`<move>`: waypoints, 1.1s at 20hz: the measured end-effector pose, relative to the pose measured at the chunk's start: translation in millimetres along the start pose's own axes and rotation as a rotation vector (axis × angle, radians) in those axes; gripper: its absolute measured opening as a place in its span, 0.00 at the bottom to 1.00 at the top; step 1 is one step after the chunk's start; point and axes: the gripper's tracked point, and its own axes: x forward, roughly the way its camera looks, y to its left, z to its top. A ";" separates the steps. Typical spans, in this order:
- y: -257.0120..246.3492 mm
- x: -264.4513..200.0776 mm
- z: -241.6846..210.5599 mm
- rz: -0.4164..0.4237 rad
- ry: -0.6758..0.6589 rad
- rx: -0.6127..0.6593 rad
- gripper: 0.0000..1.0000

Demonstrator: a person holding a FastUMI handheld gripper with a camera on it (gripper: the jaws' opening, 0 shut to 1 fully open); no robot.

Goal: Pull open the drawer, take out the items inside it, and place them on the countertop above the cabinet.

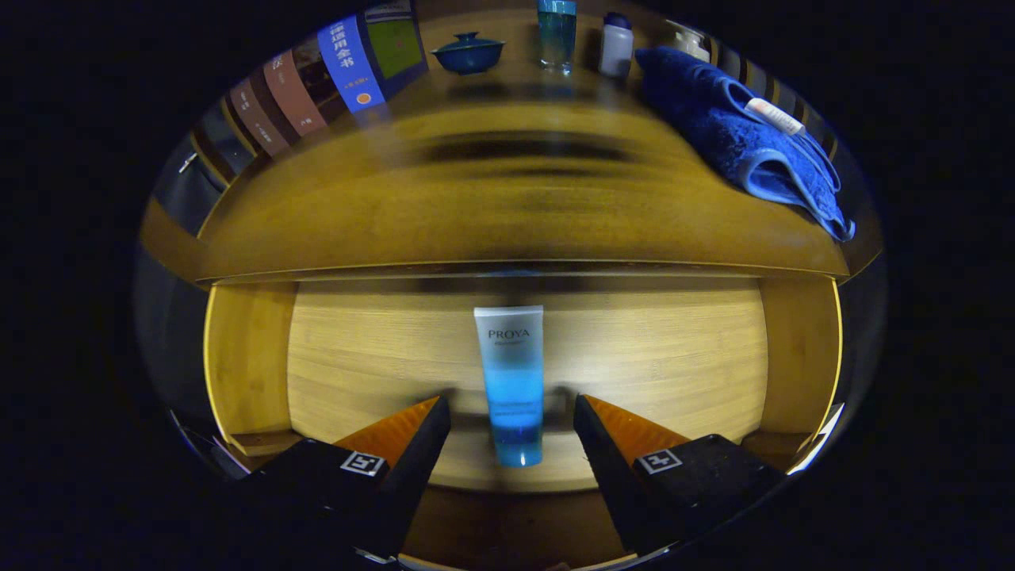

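The gripper [511,416] hangs over the open drawer [246,357], its fingers spread wide and touching nothing. The tube [511,381] lies flat on the drawer floor between them, its lower half in the gap and its upper end pointing toward the drawer's back edge, midway between the side walls. To take it well, the holder should probably lower until the tips flank the tube's body, then close squarely across its width, since the soft tube may slide or buckle if pinched near one end. Beyond, the countertop [492,214] offers bare wood along its front edge; a blue towel [729,135] lies toward its right end and books [317,79], a lidded bowl [469,53] and bottles [557,32] stand along the back.
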 end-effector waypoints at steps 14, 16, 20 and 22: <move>-14.9 -14.5 -26.8 0.029 0.050 0.019 0.38; -17.0 -28.4 -26.9 0.039 0.036 0.010 0.38; -17.6 -65.8 -21.8 0.053 -0.001 -0.014 0.38; -18.0 -86.7 -14.3 0.063 -0.017 -0.015 0.38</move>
